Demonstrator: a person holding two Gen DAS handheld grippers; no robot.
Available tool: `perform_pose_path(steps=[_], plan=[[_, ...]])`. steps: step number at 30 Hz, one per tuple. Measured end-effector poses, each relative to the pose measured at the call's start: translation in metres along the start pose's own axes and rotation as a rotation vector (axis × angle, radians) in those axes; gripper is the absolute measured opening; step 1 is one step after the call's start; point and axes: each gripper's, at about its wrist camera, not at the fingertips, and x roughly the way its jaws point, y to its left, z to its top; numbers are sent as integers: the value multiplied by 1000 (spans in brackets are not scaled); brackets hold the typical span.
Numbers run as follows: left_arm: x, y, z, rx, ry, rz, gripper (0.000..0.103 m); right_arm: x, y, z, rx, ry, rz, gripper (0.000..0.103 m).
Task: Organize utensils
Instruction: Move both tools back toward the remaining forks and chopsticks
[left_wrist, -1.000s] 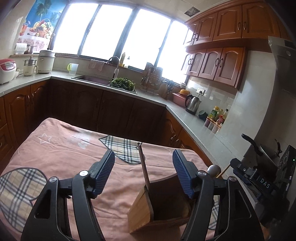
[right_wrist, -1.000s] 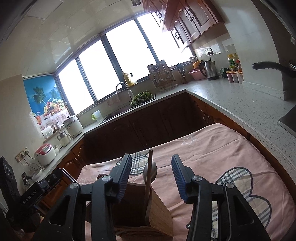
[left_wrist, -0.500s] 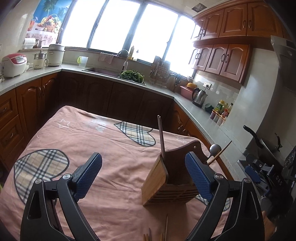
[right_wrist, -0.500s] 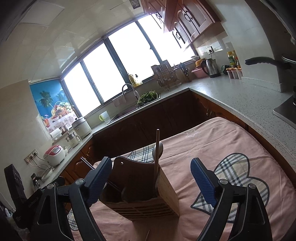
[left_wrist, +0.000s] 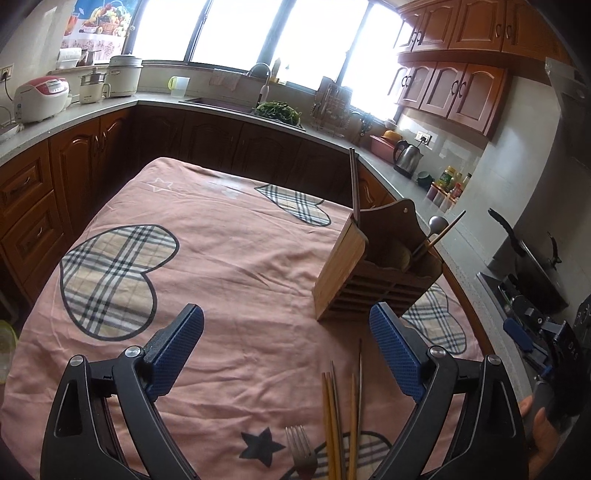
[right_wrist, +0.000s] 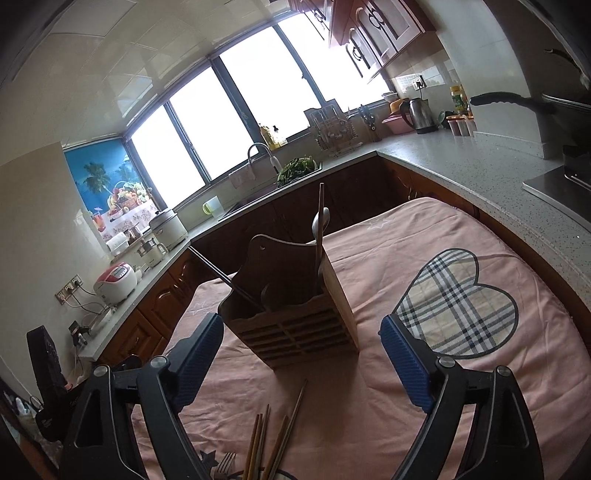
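Note:
A wooden utensil holder (left_wrist: 373, 273) (right_wrist: 295, 317) stands upright on the pink cloth, with chopsticks and a metal spoon (left_wrist: 437, 223) standing in it. Loose chopsticks (left_wrist: 341, 417) (right_wrist: 273, 439) and a fork (left_wrist: 301, 452) (right_wrist: 223, 463) lie on the cloth in front of it. My left gripper (left_wrist: 286, 345) is open and empty, hovering over the cloth near the loose chopsticks, short of the holder. My right gripper (right_wrist: 301, 356) is open and empty, just in front of the holder.
The table wears a pink cloth (left_wrist: 221, 258) with plaid hearts. Counters wrap around it, with a sink (left_wrist: 229, 105), kettle (left_wrist: 406, 157), rice cooker (left_wrist: 40, 98) and a pan (left_wrist: 524, 251) on the right. The right gripper's body (left_wrist: 535, 332) shows at the left view's right edge.
Both grippers have pulled back from the holder and opened wider. The holder now stands free on the cloth, and the loose chopsticks and fork have come into view.

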Motion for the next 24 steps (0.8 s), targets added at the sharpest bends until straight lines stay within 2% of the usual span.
perform_pose_path(steps=[15, 24], plan=[[-11, 20, -45, -6, 98, 16, 93, -9, -1, -53, -1, 108, -16, 89], [-2, 17, -59, 23, 153, 16, 93, -2, 0, -65, -6, 149, -20, 89]])
